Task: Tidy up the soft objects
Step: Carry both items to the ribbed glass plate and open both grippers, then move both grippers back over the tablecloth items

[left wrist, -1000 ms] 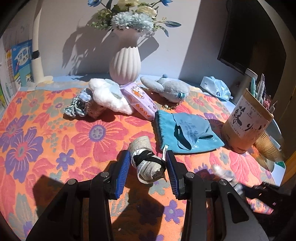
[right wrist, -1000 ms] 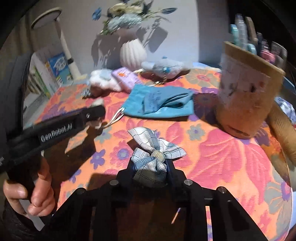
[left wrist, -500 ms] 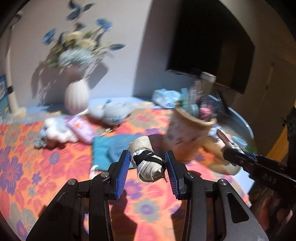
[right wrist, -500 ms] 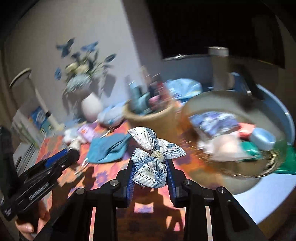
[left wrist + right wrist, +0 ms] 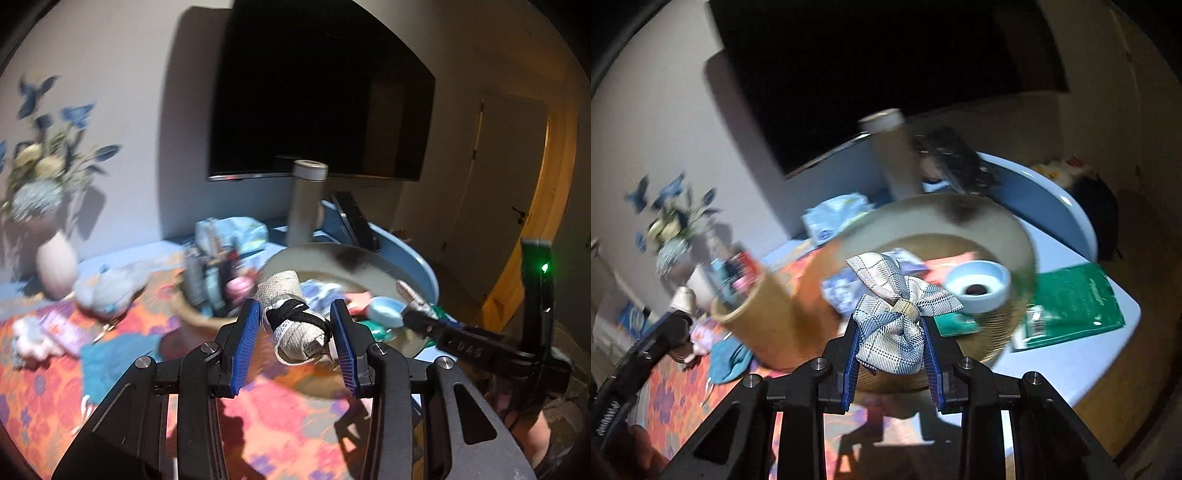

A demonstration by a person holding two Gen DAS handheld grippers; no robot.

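Left gripper (image 5: 295, 332), blue pads either side of a beige lace roll (image 5: 293, 319) tied with a black band — clasped on it, roll tilted, upper end toward 11 o'clock. Held in the air in front of a round woven basket (image 5: 373, 260) at 1 o'clock. Right gripper (image 5: 891, 345) clenched on a plaid fabric bow (image 5: 899, 312), loops fanning out above the pads. Bow raised before the same basket (image 5: 1019, 236), a pale blue cup (image 5: 979, 290) inside at 2 o'clock. Brown pen holder (image 5: 757, 317) at 9 o'clock, on the floral cloth (image 5: 676, 391). Green packet (image 5: 1078, 306) at 3 o'clock — beside the basket. Much motion blur.
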